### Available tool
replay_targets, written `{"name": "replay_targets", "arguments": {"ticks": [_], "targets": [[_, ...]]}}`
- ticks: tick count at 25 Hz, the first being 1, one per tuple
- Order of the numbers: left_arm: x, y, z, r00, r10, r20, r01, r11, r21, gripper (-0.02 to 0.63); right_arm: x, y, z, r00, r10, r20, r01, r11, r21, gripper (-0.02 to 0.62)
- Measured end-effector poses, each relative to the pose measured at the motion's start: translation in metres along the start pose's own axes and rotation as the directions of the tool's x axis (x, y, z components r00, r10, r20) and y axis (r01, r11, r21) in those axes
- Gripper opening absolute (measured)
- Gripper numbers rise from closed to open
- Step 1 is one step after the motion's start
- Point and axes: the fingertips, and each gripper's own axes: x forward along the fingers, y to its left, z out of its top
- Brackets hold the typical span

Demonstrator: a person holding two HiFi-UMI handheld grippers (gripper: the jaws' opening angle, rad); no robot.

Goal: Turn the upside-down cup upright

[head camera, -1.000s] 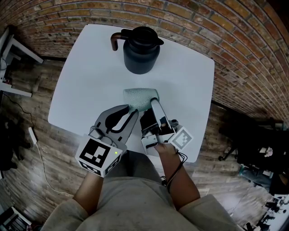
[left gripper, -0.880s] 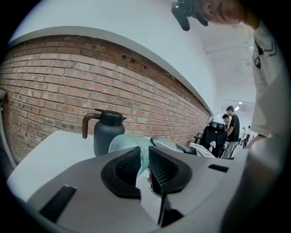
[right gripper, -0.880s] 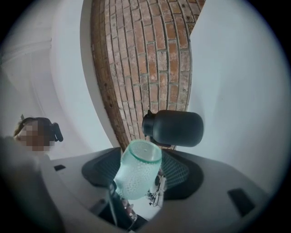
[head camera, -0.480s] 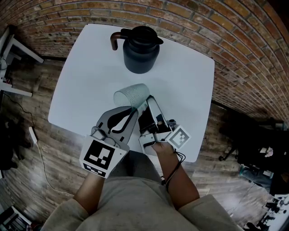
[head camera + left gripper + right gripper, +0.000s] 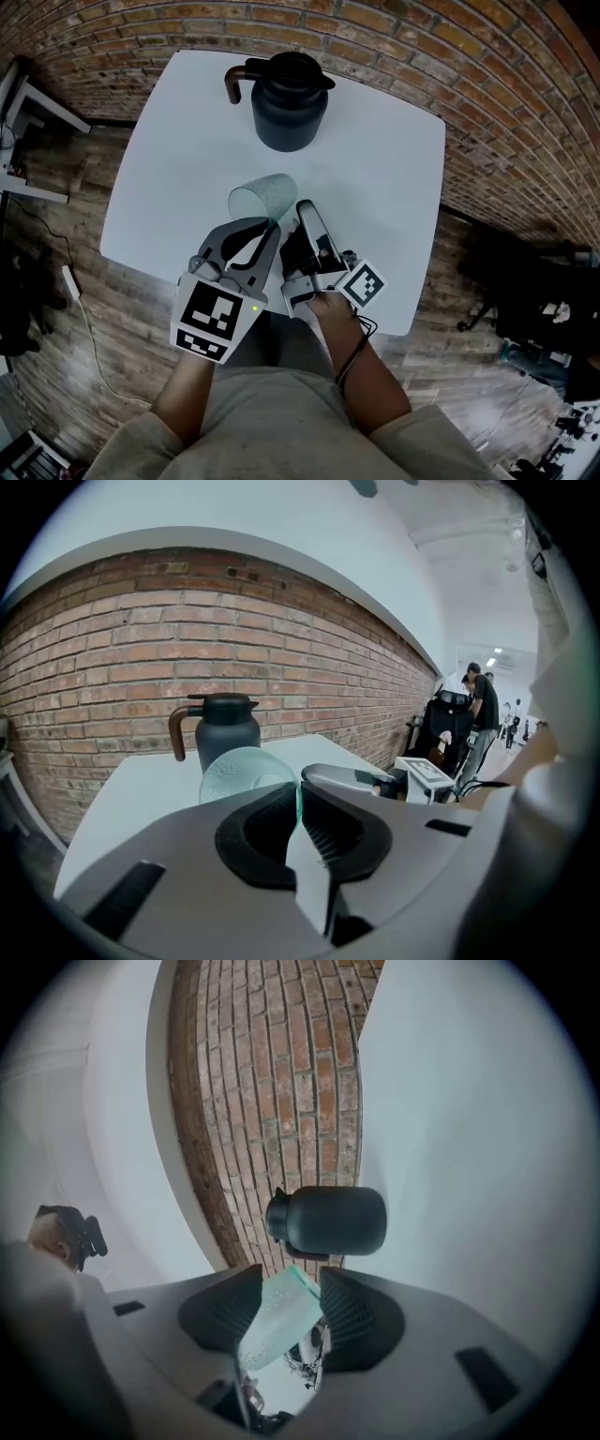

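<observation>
Left tool (image 5: 298,801) pinches the rim of the tilted cup (image 5: 259,197), right tool (image 5: 292,1288) clamps its body; opposing twist could crack or drop it.

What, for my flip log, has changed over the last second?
The textured pale-green glass cup rolled from lying sideways until its mouth faces up-left, drifting slightly left, carried between the jaws of the right gripper; the left gripper now pinches its rim. The dark jug and white table stayed put.

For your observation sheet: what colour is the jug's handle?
Brown. The handle shows best in the left gripper view.
</observation>
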Motion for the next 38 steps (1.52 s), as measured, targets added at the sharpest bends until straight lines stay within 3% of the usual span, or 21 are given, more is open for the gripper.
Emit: {"name": "replay_targets", "arguments": {"ticks": [5,8,15,20,29,38], "targets": [[0.005,-0.001,-0.004,0.999,-0.013,-0.037,0.014,1.0,0.017,0.023,-0.003,-0.005,0.004,0.998,-0.055,0.01,0.056,0.997,-0.054,0.063],[0.008,0.0,-0.007,0.998,-0.017,-0.063,0.019,0.999,0.036,0.023,-0.003,-0.003,0.007,0.998,-0.068,0.014,0.069,0.993,-0.095,0.014],[0.019,-0.003,-0.017,0.988,-0.059,-0.144,0.07,0.995,0.07,0.023,-0.008,0.016,0.016,0.995,-0.1,0.001,0.097,0.96,-0.261,0.008],[0.027,-0.01,-0.03,0.969,-0.116,-0.218,0.134,0.988,0.073,0.023,-0.019,0.029,0.021,0.993,-0.117,0.014,0.115,0.938,-0.326,0.008],[0.042,-0.026,-0.053,0.915,-0.16,-0.371,0.242,0.953,0.184,0.023,-0.047,0.041,0.022,0.988,-0.154,0.016,0.148,0.909,-0.391,0.008],[0.052,-0.036,-0.069,0.859,-0.19,-0.476,0.321,0.923,0.212,0.023,-0.063,0.054,0.024,0.983,-0.18,0.018,0.169,0.878,-0.447,0.008]]}}
